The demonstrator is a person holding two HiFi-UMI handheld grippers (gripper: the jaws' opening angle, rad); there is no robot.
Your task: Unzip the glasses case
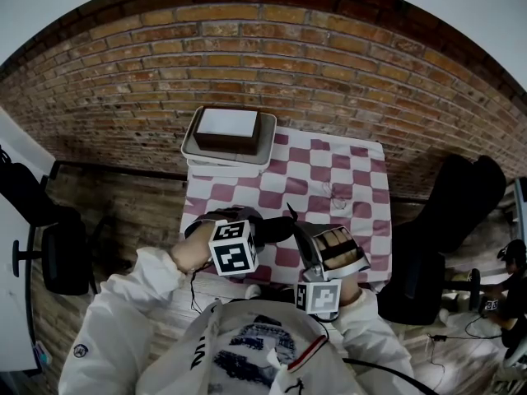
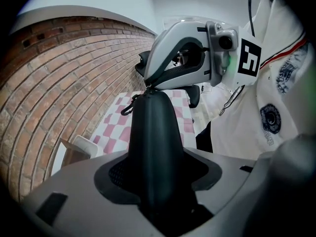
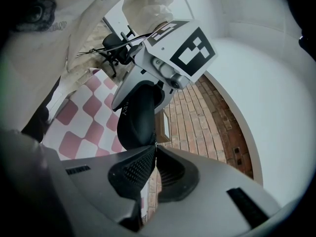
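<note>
A black glasses case [image 1: 278, 228] hangs over the near edge of the pink-and-white checked tablecloth [image 1: 329, 179]. My left gripper [image 1: 262, 232] is shut on its body. In the left gripper view the case [image 2: 153, 132] stands up between the dark pads [image 2: 114, 174], and a thin black loop [image 2: 129, 106] hangs from its far end. My right gripper [image 2: 148, 86] meets that far tip with its jaws closed. In the right gripper view the shut jaws [image 3: 154, 154] pinch at the end of the case [image 3: 136, 120], where the zipper pull sits hidden between the pads. The left gripper [image 3: 143, 90] is just behind.
A white tray [image 1: 191, 145] with a brown, white-topped box [image 1: 229, 130] stands at the table's far left corner. Brick floor surrounds the table. A black bag [image 1: 457, 204] lies to the right and a black chair [image 1: 58, 253] to the left.
</note>
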